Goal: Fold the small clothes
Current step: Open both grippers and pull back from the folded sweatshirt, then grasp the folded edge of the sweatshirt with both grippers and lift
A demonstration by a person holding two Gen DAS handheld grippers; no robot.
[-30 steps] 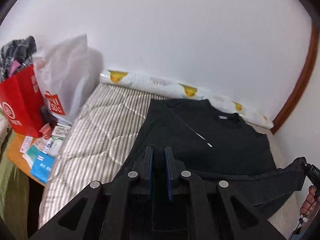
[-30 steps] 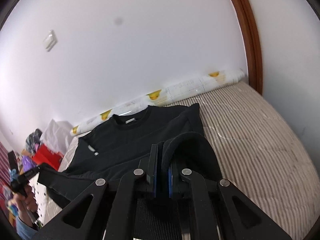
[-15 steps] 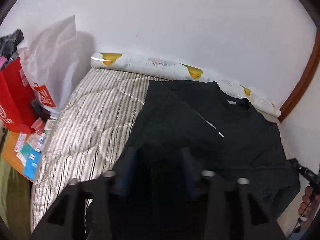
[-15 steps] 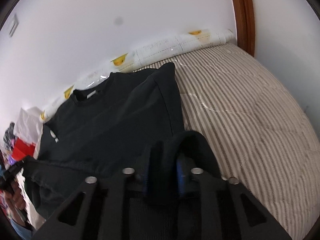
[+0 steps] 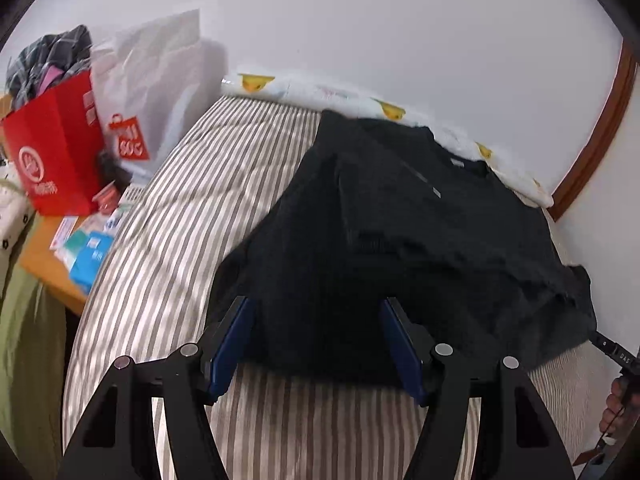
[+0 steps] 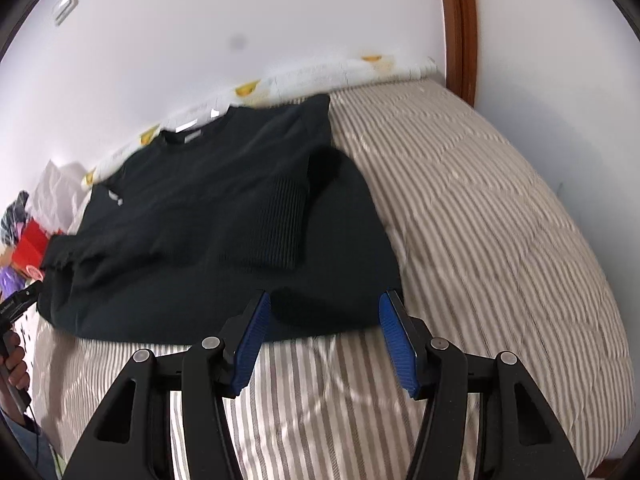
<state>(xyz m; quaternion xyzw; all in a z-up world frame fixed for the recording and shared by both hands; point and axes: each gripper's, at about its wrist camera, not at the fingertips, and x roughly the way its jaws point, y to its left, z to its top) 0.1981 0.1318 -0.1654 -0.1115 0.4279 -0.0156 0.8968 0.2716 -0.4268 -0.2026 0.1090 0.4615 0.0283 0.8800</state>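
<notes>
A black sweater [image 5: 400,232] lies on the striped bed, its lower part folded up over the body, collar toward the wall. It also shows in the right wrist view [image 6: 216,208], with a ribbed sleeve cuff [image 6: 280,224] lying on top. My left gripper [image 5: 316,344] is open and empty, its blue pads on either side of the sweater's near edge. My right gripper [image 6: 324,340] is open and empty just in front of the near folded edge.
A striped quilt [image 6: 500,240] covers the bed. A duck-print roll [image 5: 320,88] lies along the wall. A red bag [image 5: 56,152], a white bag [image 5: 156,80] and small packets [image 5: 88,252] sit on a side table to the left. A wooden door frame [image 6: 456,20] stands at the right.
Both grippers were shut on the sweater's hem a second ago. They carried it forward, opened and let it drop, and the sweater now lies folded.
</notes>
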